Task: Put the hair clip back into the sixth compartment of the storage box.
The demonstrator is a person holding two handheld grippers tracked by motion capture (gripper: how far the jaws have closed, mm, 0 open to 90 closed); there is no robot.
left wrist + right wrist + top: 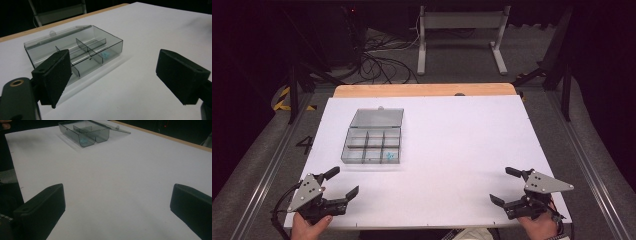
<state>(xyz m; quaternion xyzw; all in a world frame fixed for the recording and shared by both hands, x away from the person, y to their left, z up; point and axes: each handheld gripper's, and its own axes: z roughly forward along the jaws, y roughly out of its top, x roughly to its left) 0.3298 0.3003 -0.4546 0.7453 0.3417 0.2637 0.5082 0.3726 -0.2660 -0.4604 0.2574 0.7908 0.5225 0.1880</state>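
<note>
Both my left gripper (343, 182) and right gripper (501, 186) sit spread wide and empty at the near table edge. The smoky clear-plastic compartment box (373, 141) — lid open, left of centre — looks light, stiff, slippery; I'd pinch a side wall.

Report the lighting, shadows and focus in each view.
High view: the white table is evenly bright, the surroundings nearly black, and the picture is slightly soft. Left gripper view: the compartment box is fairly sharp and casts a soft shadow toward the camera; the left gripper looks blurred. Right gripper view: dimmer and greyer, with the right gripper soft-edged.
</note>
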